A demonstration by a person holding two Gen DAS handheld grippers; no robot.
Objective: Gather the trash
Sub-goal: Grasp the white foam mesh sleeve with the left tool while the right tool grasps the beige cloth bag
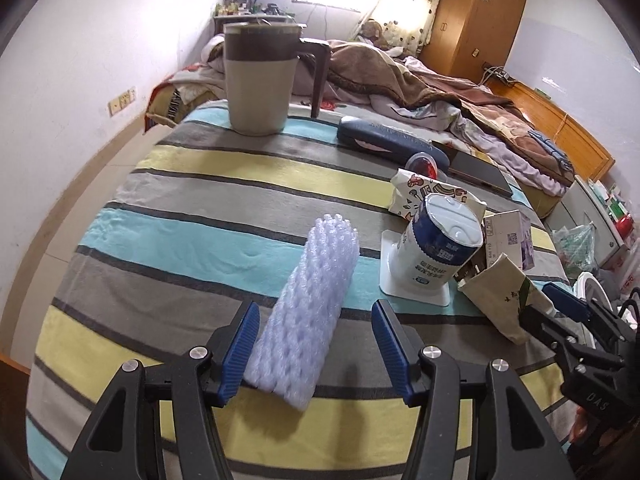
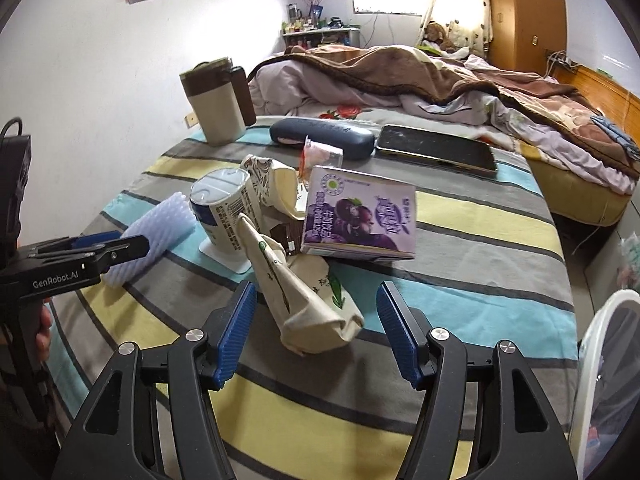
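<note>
The foam sleeve [image 1: 304, 312] lies between the wide-open jaws of the left gripper [image 1: 316, 354], pointing straight ahead. The right gripper [image 2: 316, 336], also wide, straddles the crumpled paper bag [image 2: 308, 296].

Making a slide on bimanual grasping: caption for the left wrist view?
Open left gripper straddles a foam fruit net on the striped tablecloth.

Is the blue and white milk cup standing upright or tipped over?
Tipped: the blue and white milk cup leans, its foil top facing sideways rather than up.
</note>
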